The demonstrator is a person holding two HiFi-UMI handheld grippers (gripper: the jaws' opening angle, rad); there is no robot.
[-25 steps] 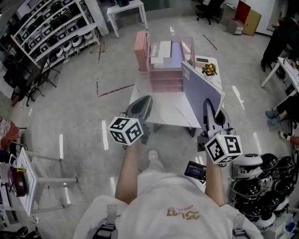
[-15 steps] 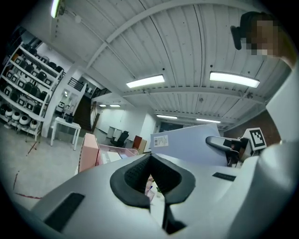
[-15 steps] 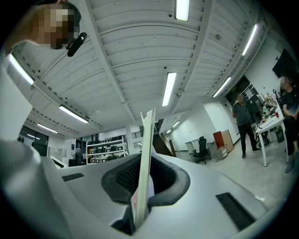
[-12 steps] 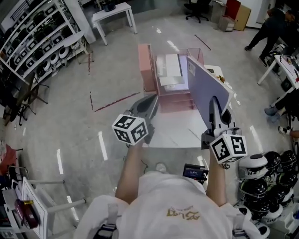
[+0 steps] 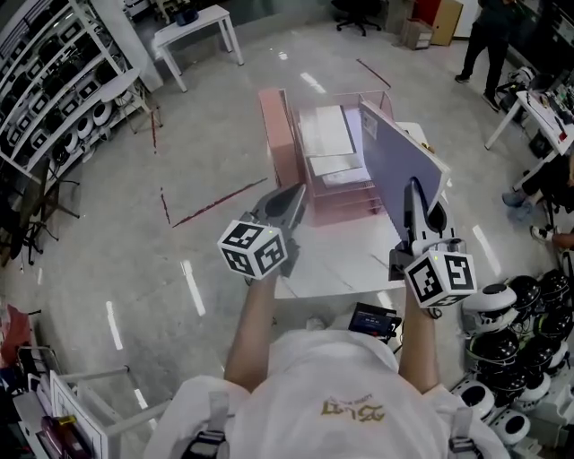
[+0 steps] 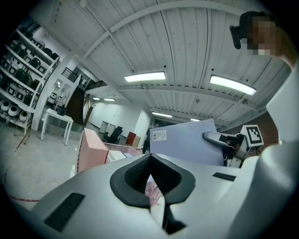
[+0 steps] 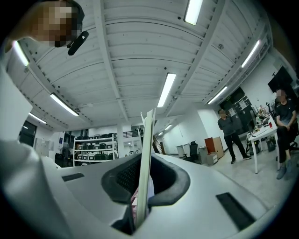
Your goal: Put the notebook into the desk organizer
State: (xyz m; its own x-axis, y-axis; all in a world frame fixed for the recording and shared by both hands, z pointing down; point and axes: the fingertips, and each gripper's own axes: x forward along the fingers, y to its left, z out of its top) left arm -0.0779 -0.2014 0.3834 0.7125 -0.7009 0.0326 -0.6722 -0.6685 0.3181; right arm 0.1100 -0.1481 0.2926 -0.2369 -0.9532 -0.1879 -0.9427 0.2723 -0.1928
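Observation:
My right gripper is shut on a lavender notebook and holds it upright on edge above the right side of the white table. In the right gripper view the notebook stands thin-edge-on between the pads of that gripper. The pink desk organizer, with papers in its trays, stands at the table's far end, just left of the notebook. My left gripper hovers shut and empty over the table's left edge. From the left gripper view the notebook shows to the right of the organizer.
Several helmets are stacked on the floor at the lower right. Shelving lines the left wall and a small white table stands far back. A person stands at the upper right. A small device hangs at the waist.
The table and organizer have come closer and lower in the head view. The notebook, still gripped, now stands nearer the organizer's right side. Both grippers keep their state.

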